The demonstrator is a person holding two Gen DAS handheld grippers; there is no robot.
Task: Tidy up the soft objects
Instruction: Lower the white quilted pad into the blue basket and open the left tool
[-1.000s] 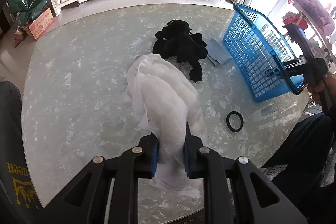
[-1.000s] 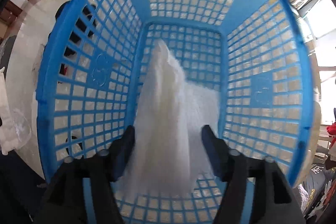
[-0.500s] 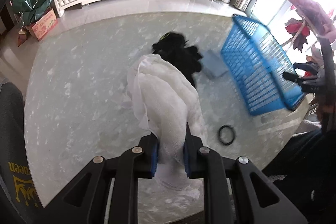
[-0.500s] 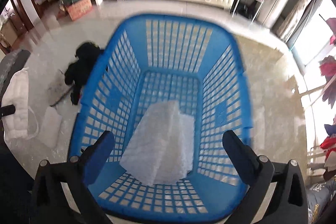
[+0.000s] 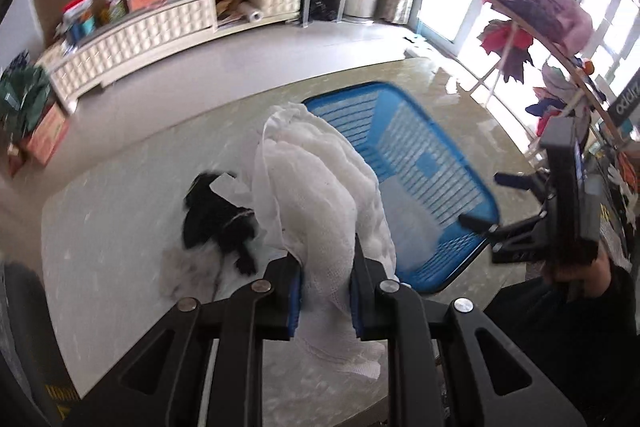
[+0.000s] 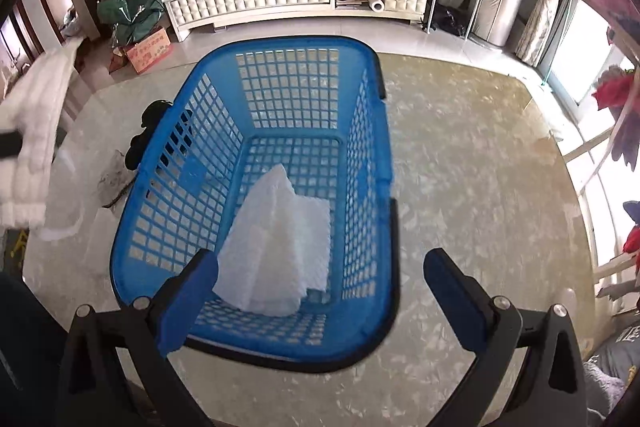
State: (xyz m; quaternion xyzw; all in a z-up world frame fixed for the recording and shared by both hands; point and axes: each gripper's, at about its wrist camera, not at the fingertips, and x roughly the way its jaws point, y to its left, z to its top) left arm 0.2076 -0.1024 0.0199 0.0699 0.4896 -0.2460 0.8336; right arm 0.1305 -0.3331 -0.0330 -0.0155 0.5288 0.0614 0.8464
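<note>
- White gauze cloth (image 5: 316,195): lower end hidden between the pads of the left hand-held gripper (image 5: 325,291); in the right wrist view it is blurred and cut by the left edge (image 6: 28,147).
- Blue basket (image 5: 420,163): near wall hidden behind the cloth; mesh smeared by motion blur.
- Black plush toy (image 5: 216,215): blurred, shape unclear, right part covered by the cloth; in the right wrist view mostly hidden behind the basket wall (image 6: 148,131).
- Grey cloth (image 5: 188,267) under the toy: blurred, outline uncertain.
- Folded white cloth (image 6: 280,239) in the basket: near corner hidden by a finger of the right hand-held gripper (image 6: 320,291).
- Tabletop (image 6: 480,167): near edge cut off.
</note>
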